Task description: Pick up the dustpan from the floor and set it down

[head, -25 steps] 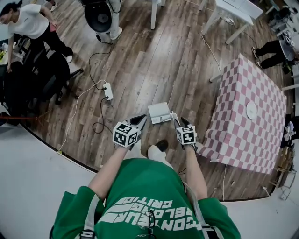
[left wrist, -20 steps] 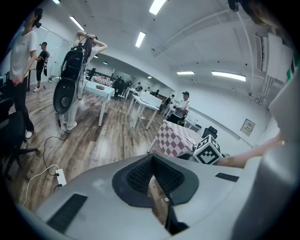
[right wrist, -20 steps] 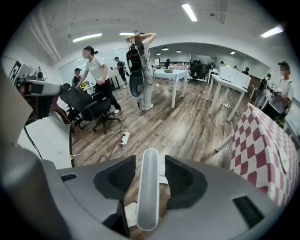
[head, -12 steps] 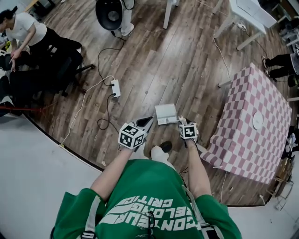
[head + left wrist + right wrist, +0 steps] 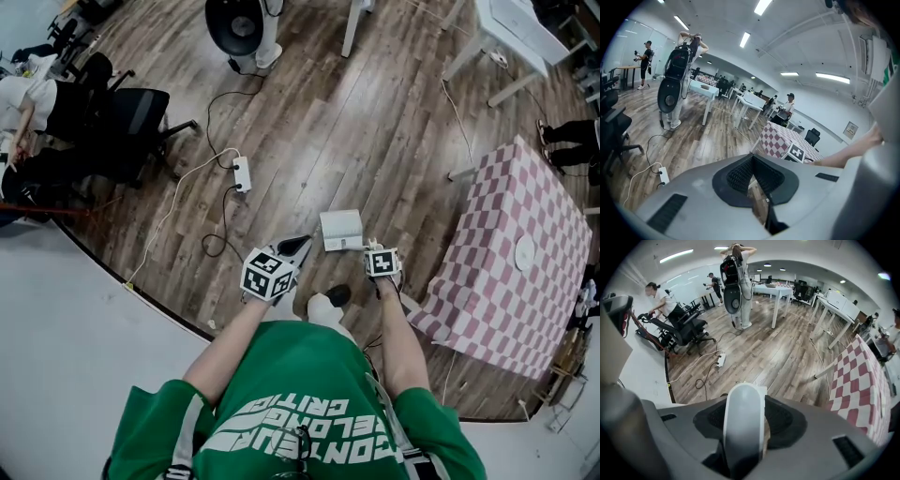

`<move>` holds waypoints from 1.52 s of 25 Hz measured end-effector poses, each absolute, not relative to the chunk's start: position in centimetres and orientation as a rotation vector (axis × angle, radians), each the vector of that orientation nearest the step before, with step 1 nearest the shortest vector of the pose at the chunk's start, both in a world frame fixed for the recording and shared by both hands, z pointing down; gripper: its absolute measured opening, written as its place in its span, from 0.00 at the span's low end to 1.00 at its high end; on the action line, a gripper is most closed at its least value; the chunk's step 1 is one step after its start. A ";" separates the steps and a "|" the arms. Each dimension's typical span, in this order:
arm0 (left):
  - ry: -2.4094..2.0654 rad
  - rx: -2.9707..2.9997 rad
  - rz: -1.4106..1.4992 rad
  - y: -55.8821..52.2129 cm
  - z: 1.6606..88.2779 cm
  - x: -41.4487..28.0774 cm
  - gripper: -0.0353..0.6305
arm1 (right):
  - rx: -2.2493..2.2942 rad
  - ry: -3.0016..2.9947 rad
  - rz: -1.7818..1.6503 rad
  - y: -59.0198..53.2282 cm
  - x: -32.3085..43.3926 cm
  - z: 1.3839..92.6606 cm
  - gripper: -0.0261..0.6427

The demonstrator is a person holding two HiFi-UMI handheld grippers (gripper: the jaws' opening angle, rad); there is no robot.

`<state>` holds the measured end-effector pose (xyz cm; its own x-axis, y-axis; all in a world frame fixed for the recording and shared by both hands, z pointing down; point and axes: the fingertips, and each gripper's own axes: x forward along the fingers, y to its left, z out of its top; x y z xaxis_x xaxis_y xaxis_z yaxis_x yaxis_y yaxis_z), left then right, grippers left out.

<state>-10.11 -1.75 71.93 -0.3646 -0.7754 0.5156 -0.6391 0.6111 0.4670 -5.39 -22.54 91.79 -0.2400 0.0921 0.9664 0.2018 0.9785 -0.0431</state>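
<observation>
The white dustpan (image 5: 341, 230) lies on the wood floor just ahead of my feet, its handle (image 5: 364, 246) pointing toward my right gripper (image 5: 369, 247). In the right gripper view that rounded white handle (image 5: 743, 423) stands up between the jaws, which have just been opening. A sliver of floor shows beside the handle, so the pads are not pressing on it. My left gripper (image 5: 297, 247) hovers left of the dustpan, apart from it. Its dark fingertips (image 5: 751, 159) meet, with nothing between them.
A pink-checked table (image 5: 497, 281) with a white plate (image 5: 525, 251) stands close on the right. A power strip (image 5: 242, 174) and loose cables lie on the floor to the left. Farther off are an office chair (image 5: 131, 117), white tables and people. My shoe (image 5: 330, 296) is near the dustpan.
My right gripper has sunk toward the floor and now has the dustpan's handle between its jaws. The left gripper has drifted slightly. The dustpan has stayed on the floor.
</observation>
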 end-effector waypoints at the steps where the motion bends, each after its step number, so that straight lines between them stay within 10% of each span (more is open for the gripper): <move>1: -2.112 1.106 -0.242 -1.6 72.0 -10.2 0.06 | -0.213 -1.813 -0.104 -22.5 -5.6 91.8 0.32; 38: -2.123 1.148 -0.221 -2.1 70.9 -11.2 0.06 | -0.187 -1.775 -0.085 -23.0 -4.5 89.3 0.20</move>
<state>-11.23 -2.11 70.89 -0.3597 -0.7874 0.5007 -0.6673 0.5921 0.4518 -4.45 -23.04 89.33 -0.2008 0.0797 0.9764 0.1729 0.9839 -0.0448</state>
